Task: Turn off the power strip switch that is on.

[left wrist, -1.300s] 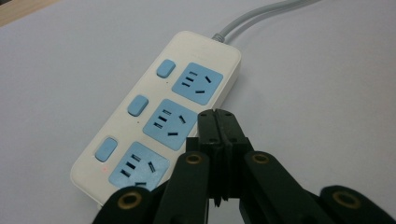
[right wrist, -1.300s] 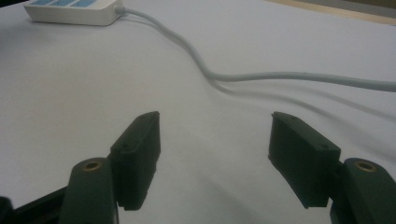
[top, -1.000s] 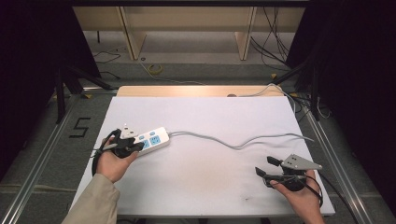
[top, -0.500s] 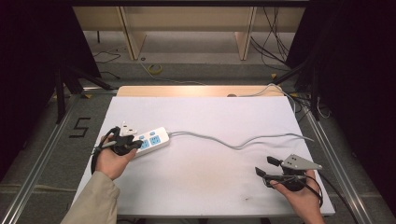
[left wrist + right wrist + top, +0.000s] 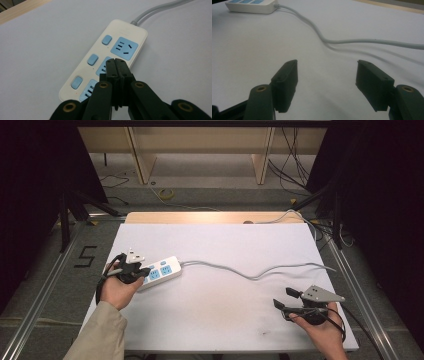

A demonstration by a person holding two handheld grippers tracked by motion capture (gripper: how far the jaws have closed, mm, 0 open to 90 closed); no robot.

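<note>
**White table, two grippers, one power strip at left**

White sheeting covers the table [image 5: 220, 320], which carries faint smudges near its front edge. At the near right, the person's right hand [image 5: 320, 332] holds the right gripper [image 5: 283, 298] low over the bare surface, grey three-cornered plate on top. Its jaws stand wide apart with nothing between them; the right gripper view confirms an empty gap over plain table, the tips [image 5: 325, 80] pointing toward the table's left side.

At the near left, a beige sleeve [image 5: 100, 335] leads to the left hand [image 5: 116, 287], which holds the left gripper [image 5: 143, 271]. Its jaws are pressed together, pads meeting face to face, and they hold nothing. In the left gripper view the closed tips [image 5: 115, 65] sit over the middle blue socket of the power strip [image 5: 110, 60]; whether they touch the socket face cannot be told.

The power strip [image 5: 161, 270] lies flat on the left part of the table, set at an angle, white-bodied with three blue sockets and three blue switch buttons alongside them. A white plug-like item [image 5: 134, 256] shows just beyond the left gripper; its detail is too small to read.

From the strip's far end a grey cable [image 5: 250, 274] runs rightward across the middle of the table in loose curves, passing beyond the right gripper and reaching the right edge. The same cable [image 5: 332, 40] crosses the right gripper view well ahead of the open jaws.

Beyond the white sheet, a wooden strip [image 5: 215, 217] borders the far edge. Farther off, floor cables [image 5: 165, 195] and wooden furniture legs [image 5: 140, 155] stand on the grey floor.
</note>
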